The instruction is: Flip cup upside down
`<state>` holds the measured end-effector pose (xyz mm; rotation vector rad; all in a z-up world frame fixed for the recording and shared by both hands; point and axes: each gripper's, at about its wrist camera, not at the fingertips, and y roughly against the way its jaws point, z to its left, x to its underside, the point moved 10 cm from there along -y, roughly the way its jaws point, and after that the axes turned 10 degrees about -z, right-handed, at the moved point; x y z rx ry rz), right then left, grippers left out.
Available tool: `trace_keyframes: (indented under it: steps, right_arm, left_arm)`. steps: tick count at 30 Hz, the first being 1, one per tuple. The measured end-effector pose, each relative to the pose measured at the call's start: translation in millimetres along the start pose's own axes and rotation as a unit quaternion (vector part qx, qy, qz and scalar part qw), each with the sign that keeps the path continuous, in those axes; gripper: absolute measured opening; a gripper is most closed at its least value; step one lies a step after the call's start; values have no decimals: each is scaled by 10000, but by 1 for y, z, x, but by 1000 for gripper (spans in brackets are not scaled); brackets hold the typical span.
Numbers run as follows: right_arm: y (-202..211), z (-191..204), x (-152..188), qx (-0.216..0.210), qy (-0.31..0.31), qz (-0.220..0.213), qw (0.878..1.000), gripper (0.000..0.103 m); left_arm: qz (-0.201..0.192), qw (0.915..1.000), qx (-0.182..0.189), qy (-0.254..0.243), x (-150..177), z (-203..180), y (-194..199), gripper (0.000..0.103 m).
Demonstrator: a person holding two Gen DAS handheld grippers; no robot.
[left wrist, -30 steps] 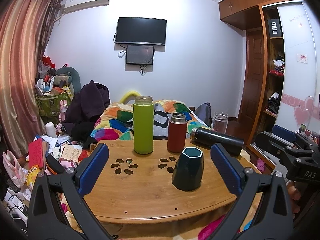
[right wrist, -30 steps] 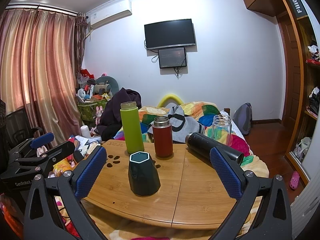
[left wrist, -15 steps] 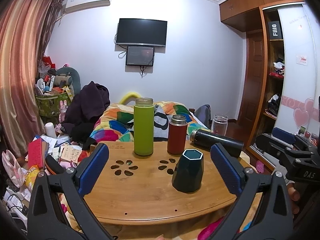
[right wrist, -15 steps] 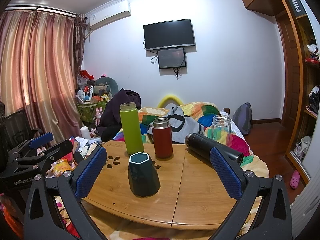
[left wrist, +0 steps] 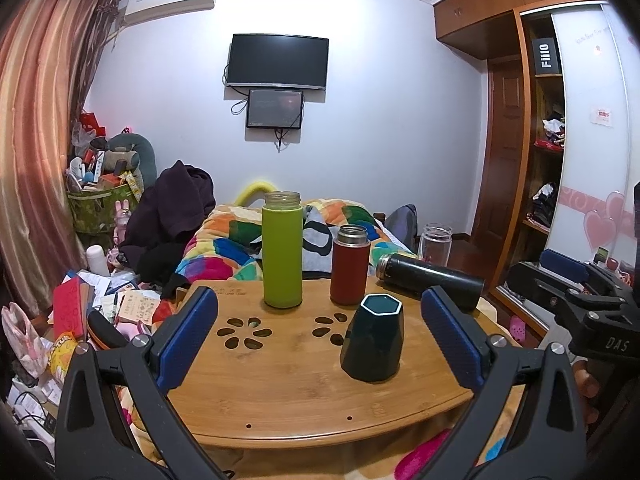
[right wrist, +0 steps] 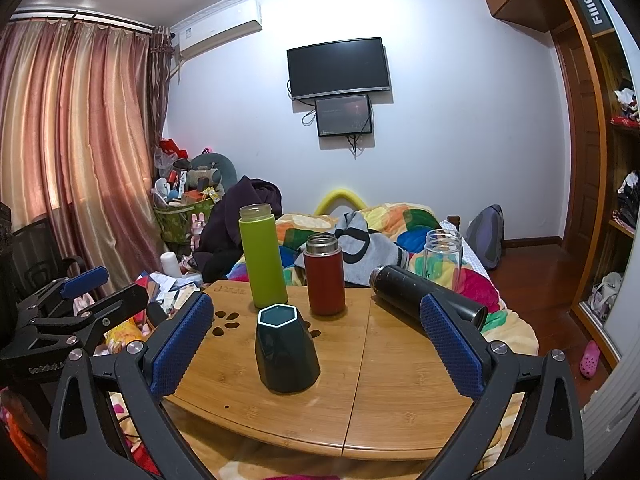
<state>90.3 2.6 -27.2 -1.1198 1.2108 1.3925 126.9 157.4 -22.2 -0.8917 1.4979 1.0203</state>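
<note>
A dark green faceted cup (left wrist: 373,340) stands on the round bamboo table (left wrist: 280,392), narrow hexagonal end up; it also shows in the right wrist view (right wrist: 286,350). I cannot tell whether that top end is open. My left gripper (left wrist: 320,336) is open and empty, held back from the table's near edge, the cup right of centre between its fingers. My right gripper (right wrist: 316,344) is open and empty, the cup left of centre between its fingers. Each gripper appears at the edge of the other's view.
Behind the cup stand a tall green bottle (left wrist: 282,250) and a red flask (left wrist: 350,265). A black flask (left wrist: 428,280) lies on its side at the table's right rear. A clear glass jar (right wrist: 443,254) stands behind it. A cluttered bed and floor surround the table.
Almost nothing has changed. Both grippers stay open and nearly still, with only slight drift of the views.
</note>
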Motion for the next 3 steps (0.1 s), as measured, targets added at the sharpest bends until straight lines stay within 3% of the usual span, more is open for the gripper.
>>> trace_keyframes:
  steps: [3]
  right_arm:
    - [0,0,0,5,2,-2,10000,103]
  left_arm:
    - [-1,10000,8,30,-1,1,1,103]
